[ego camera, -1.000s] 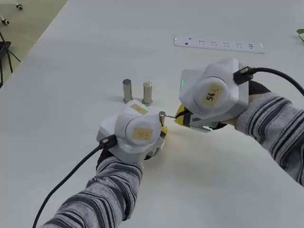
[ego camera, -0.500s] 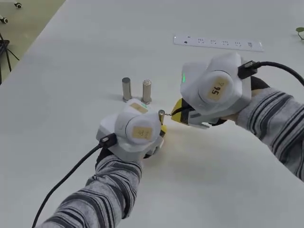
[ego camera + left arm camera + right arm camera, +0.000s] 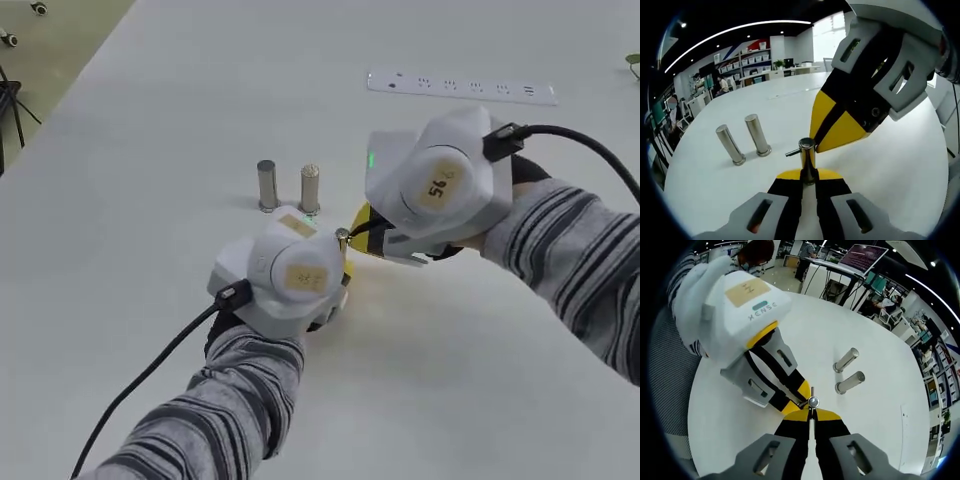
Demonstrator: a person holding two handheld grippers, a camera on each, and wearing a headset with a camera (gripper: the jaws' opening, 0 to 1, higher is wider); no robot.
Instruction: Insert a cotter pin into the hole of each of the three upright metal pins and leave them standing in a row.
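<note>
Your left claw is clamped on an upright pin. Your right claw is closed on the cotter pin — its tip pokes through the hole. A second pin and third pin stand on the table — near, side by side.

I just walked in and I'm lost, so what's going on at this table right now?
A person works two handheld grippers. The left gripper is shut on a metal pin, holding it upright. The right gripper is shut on a cotter pin, which sits in the hole near that pin's top, its tip poking out the other side. Two more metal pins stand side by side on the white table, with no cotter pin visible in them.
</note>
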